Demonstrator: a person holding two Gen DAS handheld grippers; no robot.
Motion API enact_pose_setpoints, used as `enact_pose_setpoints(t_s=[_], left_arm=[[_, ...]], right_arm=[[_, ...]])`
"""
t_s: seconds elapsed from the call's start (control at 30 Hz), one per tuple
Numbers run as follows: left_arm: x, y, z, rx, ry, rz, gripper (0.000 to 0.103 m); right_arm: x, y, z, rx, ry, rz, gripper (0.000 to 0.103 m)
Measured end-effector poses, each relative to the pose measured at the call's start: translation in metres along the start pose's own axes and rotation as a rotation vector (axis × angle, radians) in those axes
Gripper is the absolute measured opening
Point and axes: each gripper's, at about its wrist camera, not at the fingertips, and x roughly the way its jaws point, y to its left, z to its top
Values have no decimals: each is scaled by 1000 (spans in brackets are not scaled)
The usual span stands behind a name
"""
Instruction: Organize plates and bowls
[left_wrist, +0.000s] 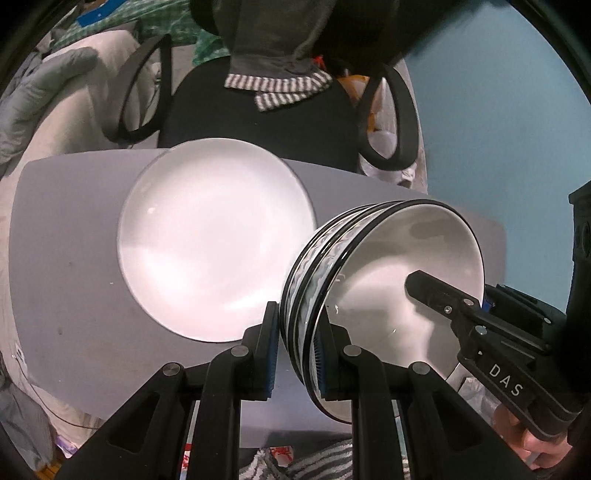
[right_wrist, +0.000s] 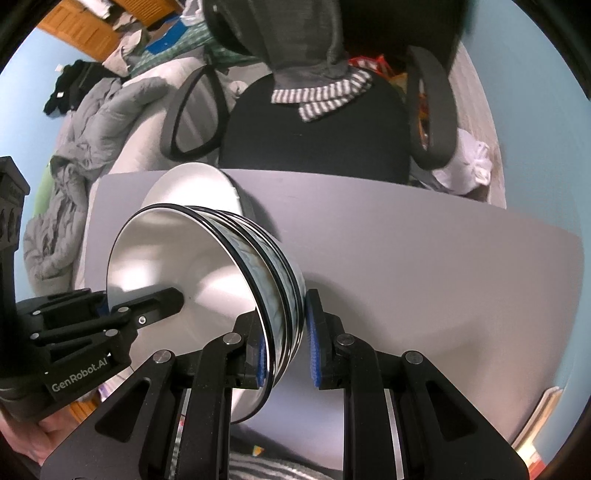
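Both claws, the left gripper (left_wrist: 295, 347) and right gripper (right_wrist: 284, 350), clamp opposite rims of the stacked bowls (left_wrist: 369, 288), carried at lower right of the frame, probably next lowered onto the white plate (left_wrist: 214, 236).

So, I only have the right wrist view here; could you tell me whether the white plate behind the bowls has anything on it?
Observer: In the left wrist view the white plate is bare and lies flat on the grey table.
Operator: Thank you. And how is the far side held, please?
Observer: The left tool has one pad inside and one outside the rim of the stacked bowls, shut on them.
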Motion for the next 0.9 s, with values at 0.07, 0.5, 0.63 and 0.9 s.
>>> enact_pose_setpoints(t_s=[0.07,0.5,0.63,0.9], left_arm=[[-3,12,1,-15,-3,-2,16],[-3,63,13,-88,4,-3,16],[0,75,20,-85,17,0,16],[9,92,29,-80,51,5,16]], right_arm=[[2,9,3,-13,3,0,17],[31,57,27,-66,49,-1,17],[40,63,33,-63,62,-2,17],[55,73,38,-46,90,-9,17]])
